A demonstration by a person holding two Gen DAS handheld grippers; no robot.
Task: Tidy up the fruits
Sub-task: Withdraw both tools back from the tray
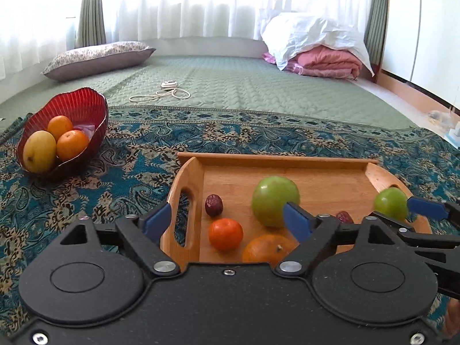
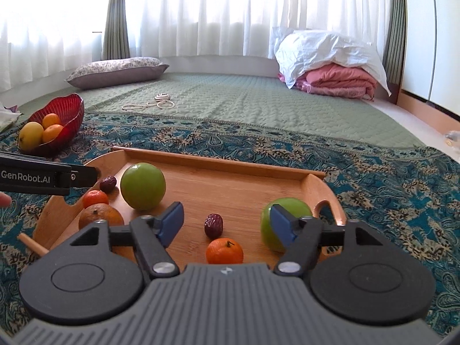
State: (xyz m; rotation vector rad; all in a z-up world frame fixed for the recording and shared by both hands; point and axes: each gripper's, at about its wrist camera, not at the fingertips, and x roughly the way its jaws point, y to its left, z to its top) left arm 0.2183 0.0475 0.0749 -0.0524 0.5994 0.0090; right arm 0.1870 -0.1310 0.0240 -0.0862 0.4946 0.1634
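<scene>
On my wooden tray [image 2: 230,169] lie two green apples [image 2: 143,186] [image 2: 283,222], three oranges [image 2: 224,250] [image 2: 100,215] [image 2: 95,197] and two dark red dates [image 2: 213,225] [image 2: 108,184], all loose and apart. Far left, the red glass bowl [image 1: 83,109] on the patterned cloth holds a yellow mango [image 1: 39,151] and two oranges [image 1: 72,144] [image 1: 59,126], touching.

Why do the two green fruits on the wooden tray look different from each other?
The big green fruit sits toward the left side of the wooden tray, near the oranges; the small green fruit sits by the right handle. The big one looks clearly larger, though the fisheye bends sizes. The big one stands in plain view; the small one is partly hidden behind a finger of the right hand-held gripper. Both are round, smooth, green and ungripped.
</scene>
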